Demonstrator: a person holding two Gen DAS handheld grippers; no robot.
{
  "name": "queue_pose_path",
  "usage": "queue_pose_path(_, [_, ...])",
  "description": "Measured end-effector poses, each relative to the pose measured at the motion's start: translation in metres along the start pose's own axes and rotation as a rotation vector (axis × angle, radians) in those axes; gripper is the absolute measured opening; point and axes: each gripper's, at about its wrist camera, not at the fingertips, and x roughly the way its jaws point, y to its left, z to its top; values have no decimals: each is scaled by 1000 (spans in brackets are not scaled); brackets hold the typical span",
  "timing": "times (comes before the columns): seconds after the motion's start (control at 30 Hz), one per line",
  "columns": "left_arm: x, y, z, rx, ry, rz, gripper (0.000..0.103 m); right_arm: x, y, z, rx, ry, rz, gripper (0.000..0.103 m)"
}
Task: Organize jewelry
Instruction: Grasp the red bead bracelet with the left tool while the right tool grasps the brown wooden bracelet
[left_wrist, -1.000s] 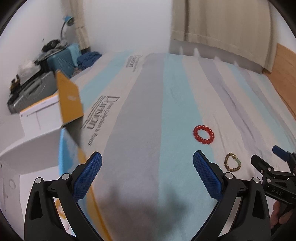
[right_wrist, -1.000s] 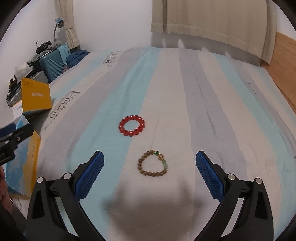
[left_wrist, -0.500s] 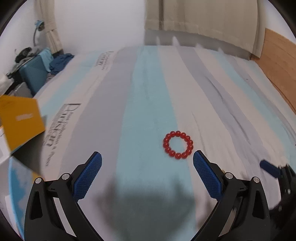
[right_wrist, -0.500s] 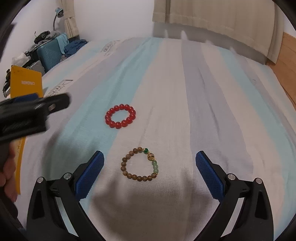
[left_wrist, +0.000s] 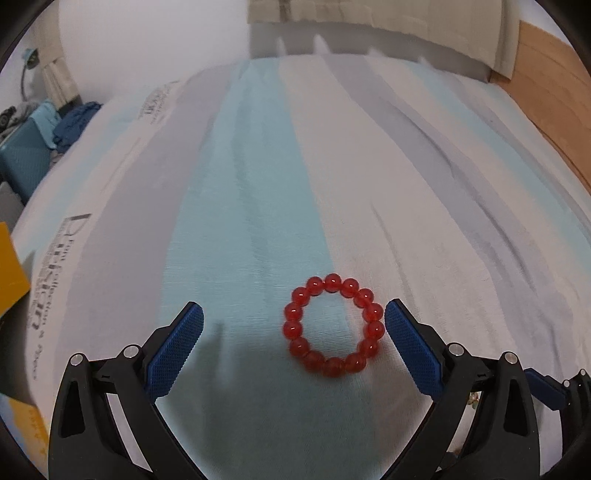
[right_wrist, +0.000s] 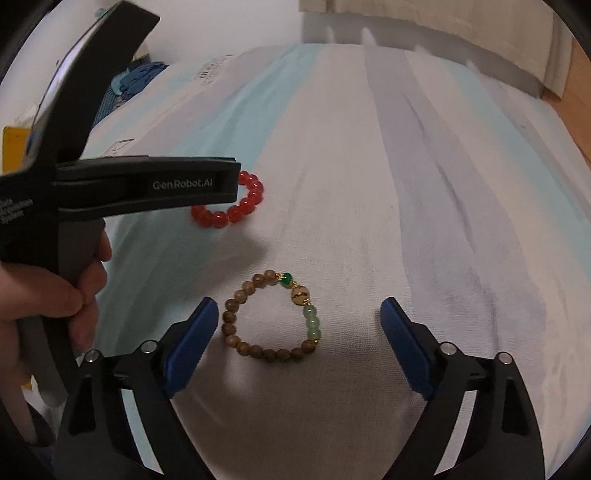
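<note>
A red bead bracelet (left_wrist: 332, 363) lies flat on the striped bedsheet (left_wrist: 258, 184). My left gripper (left_wrist: 293, 314) is open and hangs low over it, the ring sitting between the blue pads and closer to the right pad, which it does not touch. A brown wooden bead bracelet (right_wrist: 258, 349) with a few green beads lies between the fingers of my right gripper (right_wrist: 299, 310). Those jaws are closing but the pads stand clear of the beads. In the right wrist view the left gripper's black body (right_wrist: 147, 188) covers part of the red bracelet (right_wrist: 243, 206).
A hand (right_wrist: 55, 295) holds the left gripper's handle. An orange box (left_wrist: 11, 273) sits at the bed's left edge, with a teal suitcase (left_wrist: 22, 162) and clothes beyond it. A wooden panel (left_wrist: 554, 85) runs along the right, and curtains hang behind the bed.
My left gripper swung right and down from the box side until the red bracelet sits between its fingers. The right gripper sank closer to the brown bracelet and its jaws narrowed a little.
</note>
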Motion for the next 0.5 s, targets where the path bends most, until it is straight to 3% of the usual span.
queue_pose_path(0.3, [27,8,-7,-33,63,-76,88,12,0,-4,11,30,7,76])
queue_pose_path(0.4, [29,9,-10,-44,68,-85,87,12,2,-3,9,35,11,68])
queue_pose_path(0.47, [31,10,-12,-47,70,-87,83,13,2,-4,8,47,-1,60])
queue_pose_path(0.5, [31,10,-12,-48,69,-88,74,14,3,-4,7,52,-4,59])
